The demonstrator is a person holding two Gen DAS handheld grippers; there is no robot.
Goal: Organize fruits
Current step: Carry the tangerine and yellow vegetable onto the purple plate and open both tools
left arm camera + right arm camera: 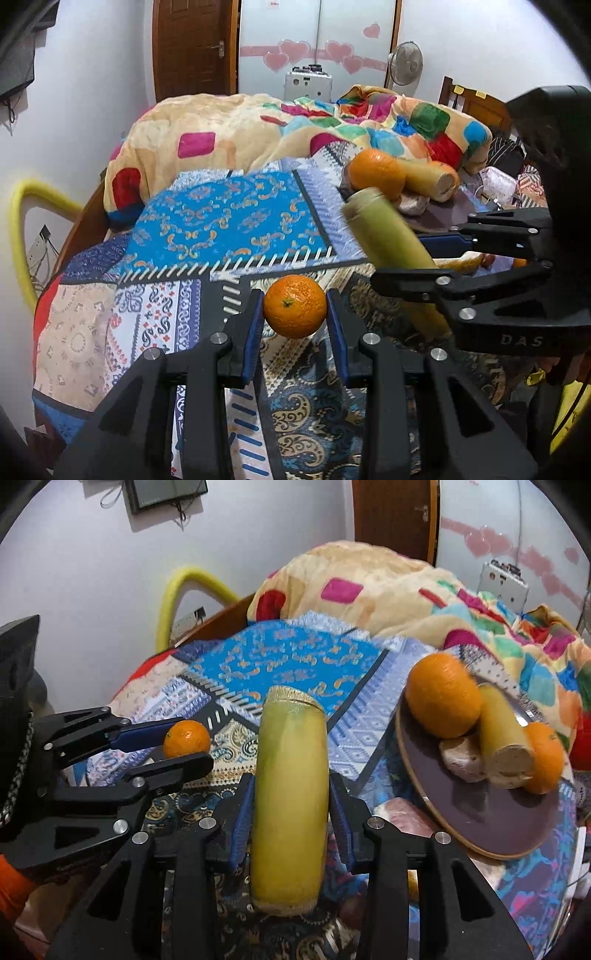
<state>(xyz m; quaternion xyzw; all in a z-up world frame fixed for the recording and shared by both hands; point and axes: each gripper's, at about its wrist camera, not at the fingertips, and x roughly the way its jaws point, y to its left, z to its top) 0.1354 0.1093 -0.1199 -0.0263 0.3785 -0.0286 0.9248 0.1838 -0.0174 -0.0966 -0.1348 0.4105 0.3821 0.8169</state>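
Observation:
My left gripper (294,314) is shut on a small orange (294,311) and holds it above the patterned bedspread; it also shows in the right wrist view (186,738). My right gripper (291,805) is shut on a long yellow-green cut stalk (290,805), which also shows in the left wrist view (388,236). A dark plate (480,812) to the right holds a large orange (443,696), a second cut stalk (504,738), another orange (546,757) and a pale lump (460,758).
A patchwork bedspread (229,218) covers the bed. A crumpled colourful blanket (258,125) lies at the far side. A yellow foam tube (18,229) stands by the left wall. A pinkish object (402,818) lies under the plate's near edge.

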